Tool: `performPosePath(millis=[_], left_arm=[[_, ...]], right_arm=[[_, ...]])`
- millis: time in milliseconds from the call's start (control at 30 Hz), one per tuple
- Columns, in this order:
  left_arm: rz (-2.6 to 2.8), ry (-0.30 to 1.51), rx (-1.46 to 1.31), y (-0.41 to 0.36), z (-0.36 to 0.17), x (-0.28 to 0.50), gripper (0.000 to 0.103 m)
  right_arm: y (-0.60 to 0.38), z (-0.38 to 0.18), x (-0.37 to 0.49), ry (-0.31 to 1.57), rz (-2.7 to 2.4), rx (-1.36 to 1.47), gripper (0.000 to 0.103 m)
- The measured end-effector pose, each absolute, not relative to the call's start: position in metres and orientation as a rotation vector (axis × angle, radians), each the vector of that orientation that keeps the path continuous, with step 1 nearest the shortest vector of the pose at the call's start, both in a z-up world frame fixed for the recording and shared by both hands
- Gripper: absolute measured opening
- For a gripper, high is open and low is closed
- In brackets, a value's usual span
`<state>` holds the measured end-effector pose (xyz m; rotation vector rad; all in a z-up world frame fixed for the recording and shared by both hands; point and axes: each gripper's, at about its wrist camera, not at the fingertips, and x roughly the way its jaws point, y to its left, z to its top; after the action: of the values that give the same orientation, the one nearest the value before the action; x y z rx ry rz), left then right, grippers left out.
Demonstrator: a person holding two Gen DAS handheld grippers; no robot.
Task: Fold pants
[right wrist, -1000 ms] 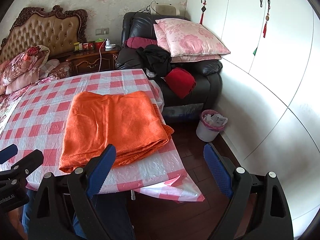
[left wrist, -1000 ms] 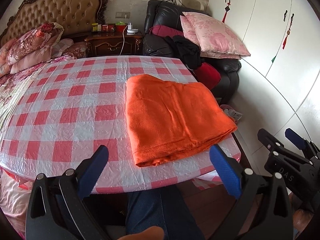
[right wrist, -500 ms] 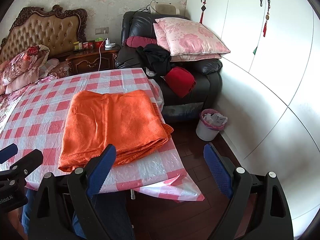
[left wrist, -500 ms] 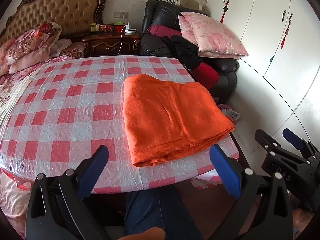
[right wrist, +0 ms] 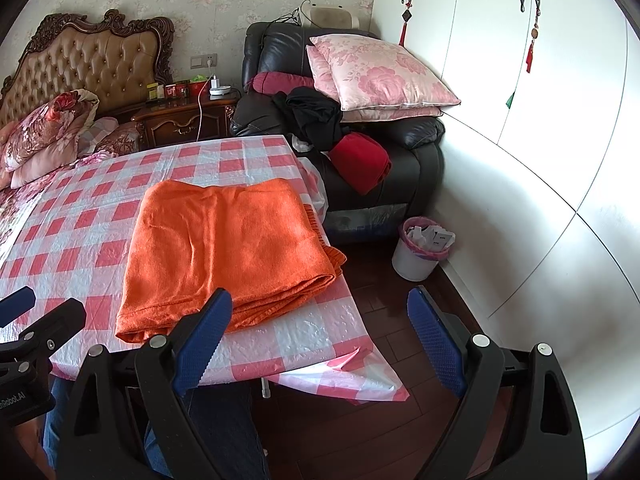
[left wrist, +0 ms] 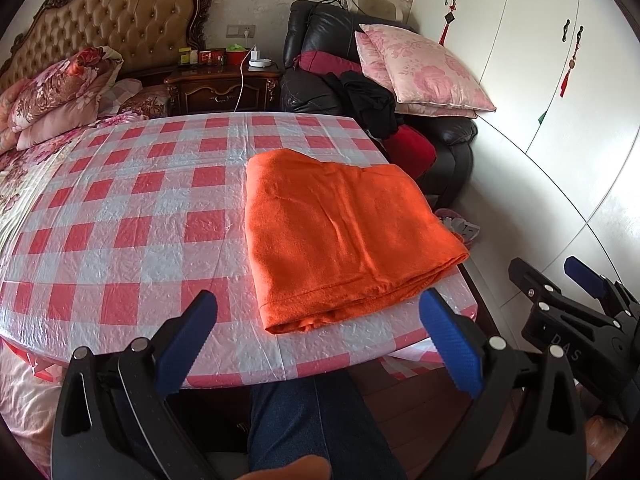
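The pants (left wrist: 344, 236) lie folded into an orange rectangle at the surface's (left wrist: 120, 240) near right corner, just ahead of both sets of jaws. The left gripper (left wrist: 318, 344) and right gripper (right wrist: 320, 340) hover apart from them, jaws spread wide, holding nothing.

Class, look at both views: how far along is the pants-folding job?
Done: the orange pants lie folded in a flat stack near the corner of the checked table. In hand: nothing; the left gripper and right gripper hang open short of the table. Left: little, perhaps tidying the layered edge.
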<state>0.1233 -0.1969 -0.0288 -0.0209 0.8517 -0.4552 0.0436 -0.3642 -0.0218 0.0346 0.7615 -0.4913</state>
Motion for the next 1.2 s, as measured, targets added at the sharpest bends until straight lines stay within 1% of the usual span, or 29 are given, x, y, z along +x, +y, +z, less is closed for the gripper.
performPosePath(millis=[1200], left_arm=[[-0.449, 0.86, -0.026, -0.1978, -0.0313, 0.1322, 0.101]], right_arm=[[-0.3687, -0.0286, 0.0444, 0.765, -0.502, 0.035, 0.086]])
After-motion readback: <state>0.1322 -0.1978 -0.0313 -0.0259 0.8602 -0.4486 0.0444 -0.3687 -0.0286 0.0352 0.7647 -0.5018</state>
